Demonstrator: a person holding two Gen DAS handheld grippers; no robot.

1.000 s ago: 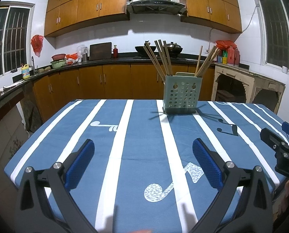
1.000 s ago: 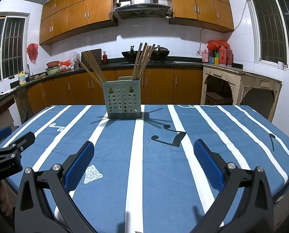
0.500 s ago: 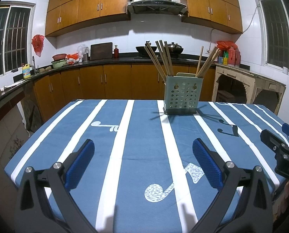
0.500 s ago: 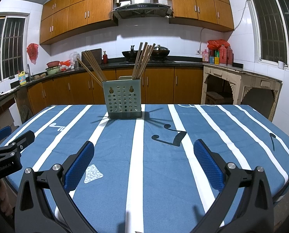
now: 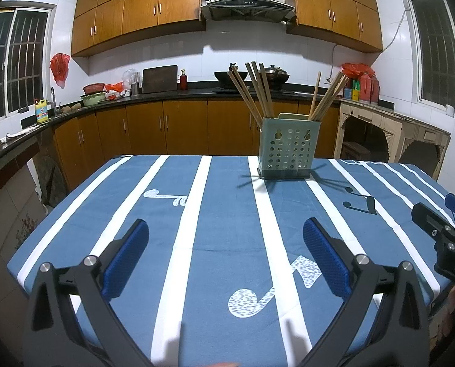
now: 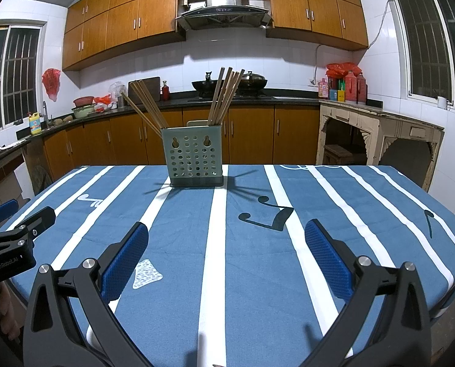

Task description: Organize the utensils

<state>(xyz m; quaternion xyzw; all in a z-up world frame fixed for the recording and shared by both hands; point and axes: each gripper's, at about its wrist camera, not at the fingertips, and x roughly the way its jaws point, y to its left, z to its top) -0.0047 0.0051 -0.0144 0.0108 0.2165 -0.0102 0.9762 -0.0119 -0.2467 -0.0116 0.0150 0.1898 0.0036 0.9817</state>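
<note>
Overhead light is flooding both views evenly — chopstick shadows are fanning across the desk [image 5: 215, 220] toward 6 o'clock, windows [image 6: 423, 46] are staying dark, fisheye edges are bending and vignetting.

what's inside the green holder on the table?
The green holder has wooden chopsticks in two bunches, one leaning left and one leaning right, tops sticking out. Its perforated walls hide their lower ends and anything else inside.

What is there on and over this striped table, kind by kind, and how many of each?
Green utensil holder: 1
Chopstick bunches in it: 2 (left bunch, right bunch)
Handheld grippers: 2 (left gripper, right gripper, both open)
Total: 5
</note>
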